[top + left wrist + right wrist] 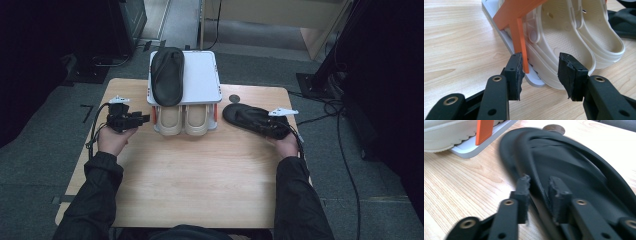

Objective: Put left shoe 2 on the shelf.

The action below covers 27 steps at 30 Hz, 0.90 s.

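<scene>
A small rack with a white top shelf [200, 80] and orange posts [520, 37] stands at the table's far middle. One black slipper [167, 75] lies on the top shelf. A pair of cream slippers [184, 120] [559, 37] sits on the lower shelf. A second black slipper [242, 116] [579, 170] lies on the table right of the rack. My right gripper [264, 126] [537, 192] is shut on that slipper's side rim near its heel. My left gripper [144, 119] [540, 75] stands open just left of the rack, near the left cream slipper's heel, with nothing between its pads.
A wooden table [200, 175] carries everything. A small dark round spot [234, 98] lies behind the black slipper. The rack's grey lower shelf edge [471, 148] sticks out toward the slipper. Cables and dark equipment stand on the floor around the table.
</scene>
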Tool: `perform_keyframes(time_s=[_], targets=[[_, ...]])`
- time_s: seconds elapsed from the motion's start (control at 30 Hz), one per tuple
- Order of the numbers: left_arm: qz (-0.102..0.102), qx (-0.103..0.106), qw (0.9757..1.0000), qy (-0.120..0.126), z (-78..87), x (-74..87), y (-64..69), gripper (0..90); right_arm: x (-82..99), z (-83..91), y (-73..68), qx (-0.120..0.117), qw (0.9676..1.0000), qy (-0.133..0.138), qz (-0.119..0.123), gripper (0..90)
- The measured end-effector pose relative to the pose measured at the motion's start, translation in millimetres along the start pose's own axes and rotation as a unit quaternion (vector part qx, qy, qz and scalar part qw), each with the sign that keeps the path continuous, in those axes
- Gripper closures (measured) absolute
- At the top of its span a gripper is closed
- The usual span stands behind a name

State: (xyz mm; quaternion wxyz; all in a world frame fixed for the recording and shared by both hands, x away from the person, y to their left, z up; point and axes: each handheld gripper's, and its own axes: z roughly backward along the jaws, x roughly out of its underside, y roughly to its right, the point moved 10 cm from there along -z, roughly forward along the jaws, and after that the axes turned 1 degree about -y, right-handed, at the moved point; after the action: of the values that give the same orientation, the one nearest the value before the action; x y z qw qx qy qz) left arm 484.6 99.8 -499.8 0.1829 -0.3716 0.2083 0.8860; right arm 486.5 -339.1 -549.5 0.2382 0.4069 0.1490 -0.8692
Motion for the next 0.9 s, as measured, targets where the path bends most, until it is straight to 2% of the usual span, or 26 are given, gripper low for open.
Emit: perform_keyframes(time_s=[0.17, 0.37, 0.5, 0.6, 0.73, 0.8, 0.9], targets=[[-0.002, -0.002, 1.0, -0.001, 0.5, 2.2, -1.3, 54.9, 2.0, -1.5, -2.0, 0.012, 0.9998, -0.016, 0.008, 77.1], [-0.007, -0.002, 0.9999, -0.007, -0.9, 5.5, -0.1, 54.9, 0.6, -1.0, -6.0, 0.004, 0.9996, -0.018, -0.02, 80.6], [-0.007, -0.001, 1.0, -0.002, 0.7, 4.7, 0.2, 54.9, -0.9, -2.4, -12.1, 0.003, 0.9993, -0.025, -0.027, 81.8], [-0.006, 0.0, 1.0, -0.002, 1.6, 5.0, -1.3, 54.9, -1.7, -3.6, -16.7, 0.002, 0.9992, -0.028, -0.029, 80.6], [-0.001, 0.0, 1.0, -0.007, 0.8, 7.0, -2.4, 54.9, -0.5, -1.9, -18.1, -0.01, 0.9986, -0.037, -0.036, 72.8], [0.001, 0.002, 1.0, -0.006, 1.0, 7.0, -2.9, 54.9, -3.1, 2.6, -18.2, -0.011, 0.9989, -0.031, -0.034, 71.8], [0.008, 0.008, 0.9999, 0.0, 2.2, 5.9, -3.1, 54.9, -12.3, 14.1, -16.6, -0.014, 0.999, -0.004, -0.043, 74.4]])
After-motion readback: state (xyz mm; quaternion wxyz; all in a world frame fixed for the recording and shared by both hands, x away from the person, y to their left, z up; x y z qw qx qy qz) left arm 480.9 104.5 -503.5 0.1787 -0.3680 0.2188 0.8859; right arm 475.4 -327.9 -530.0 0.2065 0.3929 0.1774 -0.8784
